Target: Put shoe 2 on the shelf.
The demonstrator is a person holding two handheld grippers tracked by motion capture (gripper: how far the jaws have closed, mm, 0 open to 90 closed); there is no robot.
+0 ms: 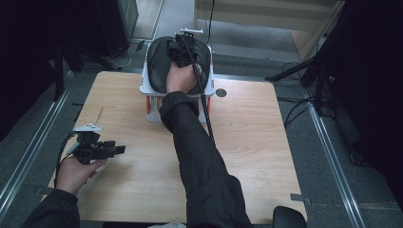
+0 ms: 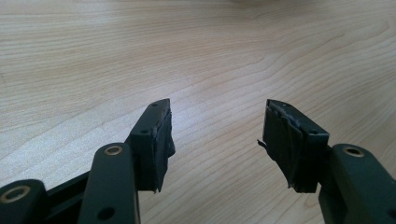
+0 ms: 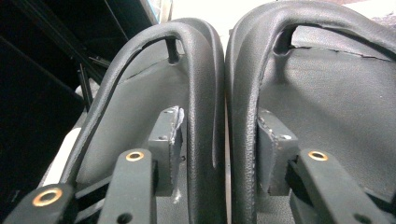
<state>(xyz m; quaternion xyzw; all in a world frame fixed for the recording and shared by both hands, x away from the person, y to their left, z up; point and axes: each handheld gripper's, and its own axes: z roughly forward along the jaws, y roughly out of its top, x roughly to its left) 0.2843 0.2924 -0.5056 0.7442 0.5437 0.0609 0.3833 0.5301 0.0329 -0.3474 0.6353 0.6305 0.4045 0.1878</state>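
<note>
While your arms reach over the wooden table (image 1: 247,142), a white rack (image 1: 148,85) stands at its far edge carrying a pair of black slippers (image 1: 159,61). Your right gripper (image 1: 183,50) sits over the slippers; in the right gripper view its jaws straddle the two adjoining inner walls, one pad inside the left slipper (image 3: 140,130), one inside the right slipper (image 3: 336,102), not visibly pressing. Your left gripper (image 1: 121,150) hovers over bare wood near the table's left edge, jaws spread, nothing between them.
</note>
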